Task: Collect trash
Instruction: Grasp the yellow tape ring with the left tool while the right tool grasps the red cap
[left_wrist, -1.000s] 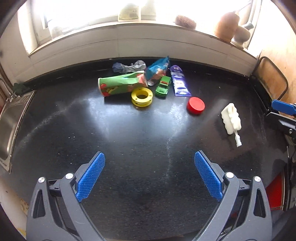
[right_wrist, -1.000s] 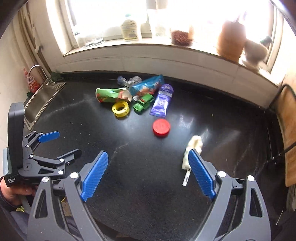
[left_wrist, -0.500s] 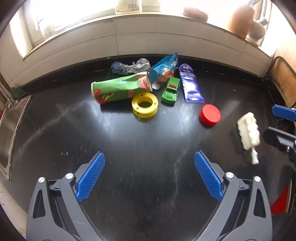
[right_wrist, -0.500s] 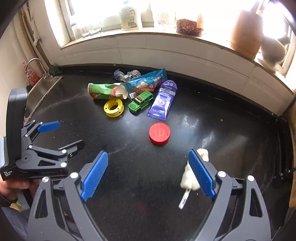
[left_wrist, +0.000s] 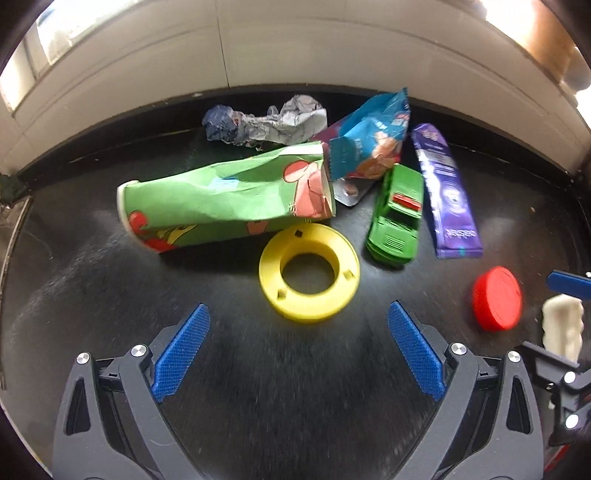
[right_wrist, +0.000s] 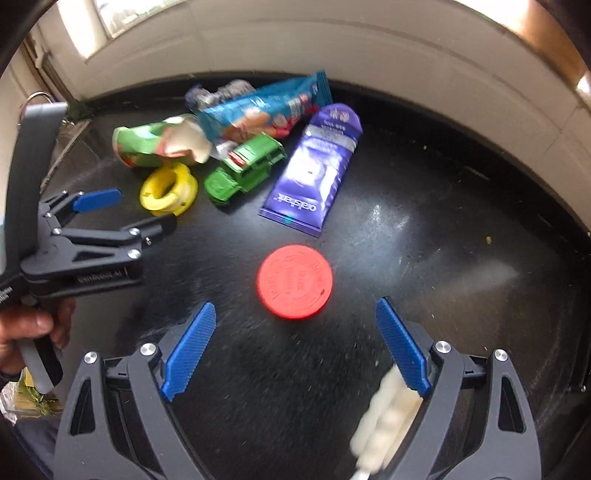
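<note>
Trash lies at the back of the black counter (left_wrist: 110, 295): a crushed green paper cup (left_wrist: 225, 205), a crumpled wrapper (left_wrist: 266, 123), a blue snack bag (left_wrist: 369, 140) and a purple wrapper (left_wrist: 447, 192). Beside them sit a green toy car (left_wrist: 397, 216) and a yellow ring (left_wrist: 308, 271). My left gripper (left_wrist: 297, 308) is open just short of the ring, holding nothing. My right gripper (right_wrist: 295, 306) is open over a red lid (right_wrist: 295, 280), with nothing between its pads. A white ice-pop toy (right_wrist: 388, 413) lies under its right finger.
A white tiled wall (left_wrist: 332, 48) closes the counter's far side. A sink edge (right_wrist: 70, 129) shows at far left. In the right wrist view a hand (right_wrist: 22, 325) holds the left gripper (right_wrist: 146, 207) near the yellow ring (right_wrist: 168, 190). Bare counter stretches right of the purple wrapper (right_wrist: 314, 177).
Both grippers have moved forward and down toward the pile, so the objects look much larger. The red lid now sits between the right fingers' tips. Both stay open.
</note>
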